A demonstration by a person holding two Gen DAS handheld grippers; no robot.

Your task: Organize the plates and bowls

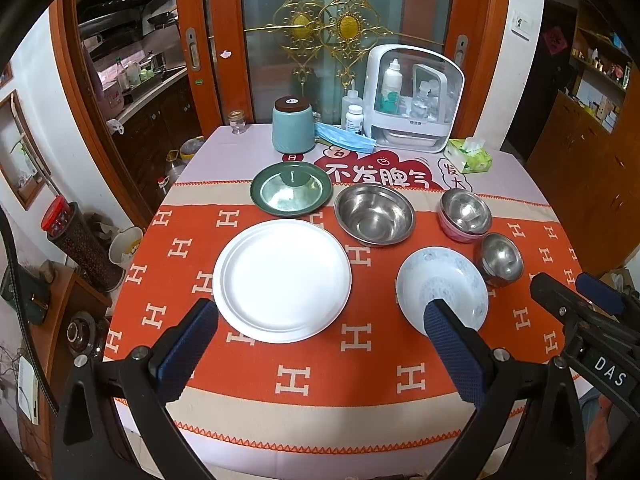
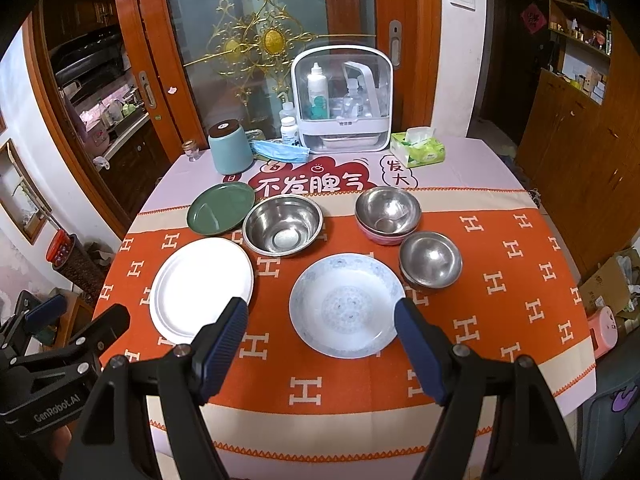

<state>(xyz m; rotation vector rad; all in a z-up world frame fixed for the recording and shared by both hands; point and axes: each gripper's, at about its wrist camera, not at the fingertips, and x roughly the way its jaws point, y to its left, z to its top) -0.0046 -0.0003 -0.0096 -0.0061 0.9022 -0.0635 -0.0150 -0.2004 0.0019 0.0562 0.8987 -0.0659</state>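
Observation:
On the orange cloth lie a large white plate (image 1: 282,280) (image 2: 202,288), a blue-patterned white plate (image 1: 444,290) (image 2: 346,304) and a green plate (image 1: 291,194) (image 2: 221,209). A large steel bowl (image 1: 375,214) (image 2: 282,225) sits behind them. At the right are a steel bowl nested in pink bowls (image 1: 465,216) (image 2: 387,214) and a small steel bowl (image 1: 500,259) (image 2: 431,262). My left gripper (image 1: 320,320) hangs open over the near edge of the white plate. My right gripper (image 2: 320,316) stands open above the patterned plate, holding nothing.
At the table's back stand a teal canister (image 1: 292,124), a blue face mask (image 1: 346,138), a white storage box (image 1: 414,100) with bottles, and a green tissue pack (image 1: 470,156). Wood-framed glass doors rise behind. Clutter sits on the floor at the left.

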